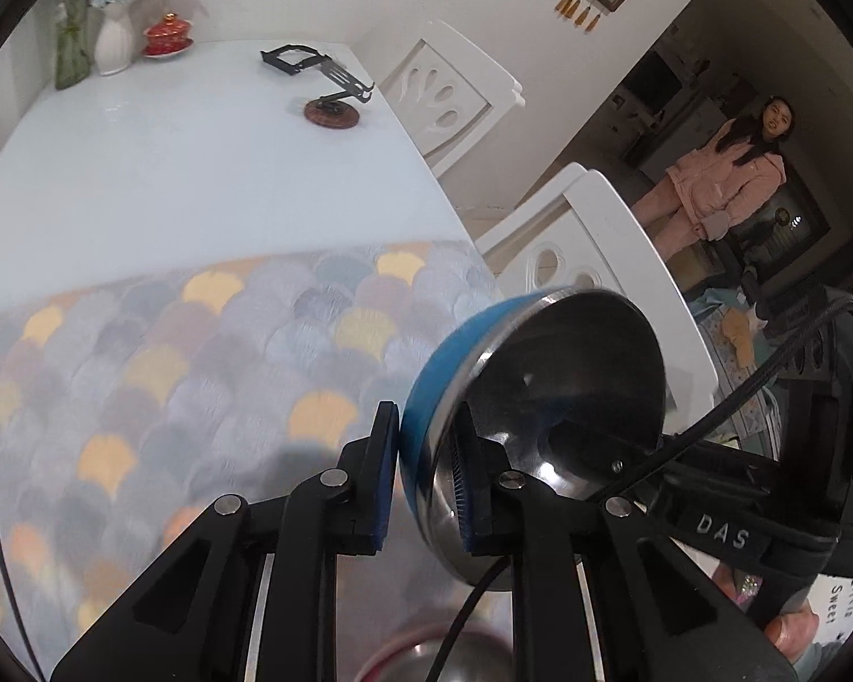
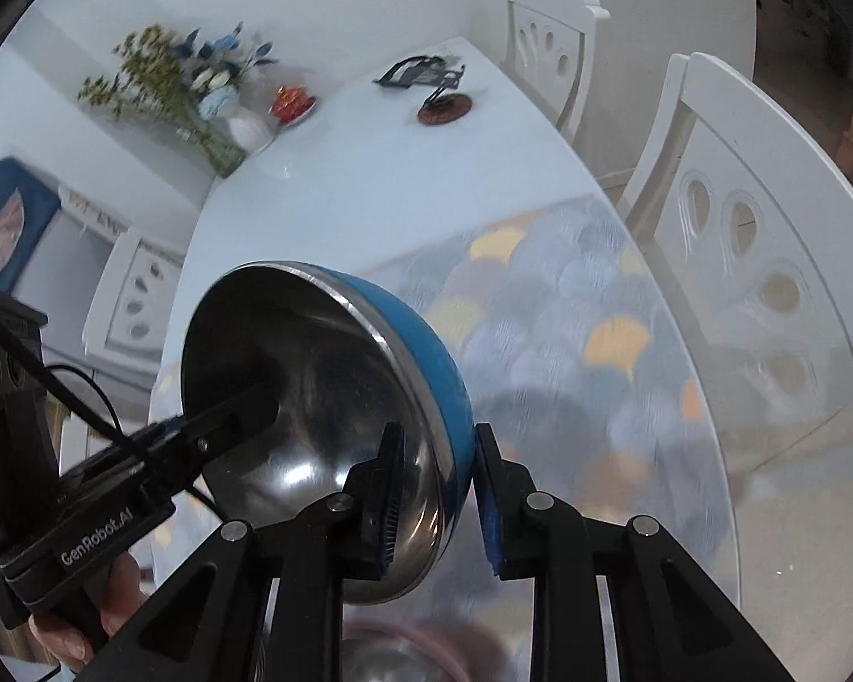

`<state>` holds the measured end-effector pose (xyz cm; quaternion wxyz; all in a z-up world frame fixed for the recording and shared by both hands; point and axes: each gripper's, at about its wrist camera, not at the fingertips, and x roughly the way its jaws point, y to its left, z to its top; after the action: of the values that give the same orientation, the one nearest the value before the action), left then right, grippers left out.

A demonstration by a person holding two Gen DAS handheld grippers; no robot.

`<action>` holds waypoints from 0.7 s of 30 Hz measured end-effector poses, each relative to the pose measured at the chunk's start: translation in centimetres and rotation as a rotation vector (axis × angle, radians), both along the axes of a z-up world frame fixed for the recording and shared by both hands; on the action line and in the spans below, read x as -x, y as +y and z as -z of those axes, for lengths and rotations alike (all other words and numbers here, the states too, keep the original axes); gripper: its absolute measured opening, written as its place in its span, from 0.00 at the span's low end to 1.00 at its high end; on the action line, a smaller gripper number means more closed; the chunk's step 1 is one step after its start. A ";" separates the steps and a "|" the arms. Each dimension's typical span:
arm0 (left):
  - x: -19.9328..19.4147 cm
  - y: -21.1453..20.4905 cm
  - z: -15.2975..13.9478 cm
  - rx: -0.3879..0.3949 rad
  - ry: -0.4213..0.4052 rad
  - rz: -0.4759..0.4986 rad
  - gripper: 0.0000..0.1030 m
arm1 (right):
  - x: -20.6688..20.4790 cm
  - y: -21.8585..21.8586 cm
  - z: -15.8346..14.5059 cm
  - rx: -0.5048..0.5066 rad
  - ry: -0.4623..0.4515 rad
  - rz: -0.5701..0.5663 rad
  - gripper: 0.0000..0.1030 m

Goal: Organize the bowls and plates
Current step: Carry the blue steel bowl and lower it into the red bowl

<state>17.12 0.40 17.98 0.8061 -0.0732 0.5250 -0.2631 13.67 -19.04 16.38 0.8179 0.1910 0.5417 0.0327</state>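
Both tongs clamped on one blue bowl [image 1: 449,392], left tongs [image 1: 426,477] and right tongs [image 2: 435,497] on opposite rims, pink-rimmed bowl [image 2: 392,653] directly below.

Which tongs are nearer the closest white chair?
Right. The right tongs clamp the blue bowl at its rim on the side of the white chair; the left tongs clamp the opposite rim, farther away.

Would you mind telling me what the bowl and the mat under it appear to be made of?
The bowl looks like polished stainless steel inside, given its mirror-like reflections and bright rim, with a matte blue outer shell, possibly plastic. The mat seems soft vinyl or cloth printed with scallop shapes; blur leaves that open.
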 end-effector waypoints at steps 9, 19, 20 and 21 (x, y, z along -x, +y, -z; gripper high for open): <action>7.0 3.2 -1.0 -0.016 -0.006 0.008 0.14 | 7.5 4.6 -1.0 0.027 0.042 -0.010 0.24; 11.5 4.0 -1.2 -0.042 -0.013 0.061 0.14 | 12.3 6.9 -2.7 0.064 0.035 0.022 0.25; 11.8 4.0 -1.1 -0.050 -0.013 0.065 0.14 | 12.5 7.0 -2.7 0.070 0.045 0.023 0.25; 12.1 4.0 -1.0 -0.061 -0.012 0.071 0.14 | 12.5 7.2 -2.8 0.071 0.050 0.024 0.25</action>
<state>5.06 4.45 18.94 0.8012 -0.0285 0.5303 -0.2759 1.21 -11.88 19.14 0.8107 0.1691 0.5605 -0.0009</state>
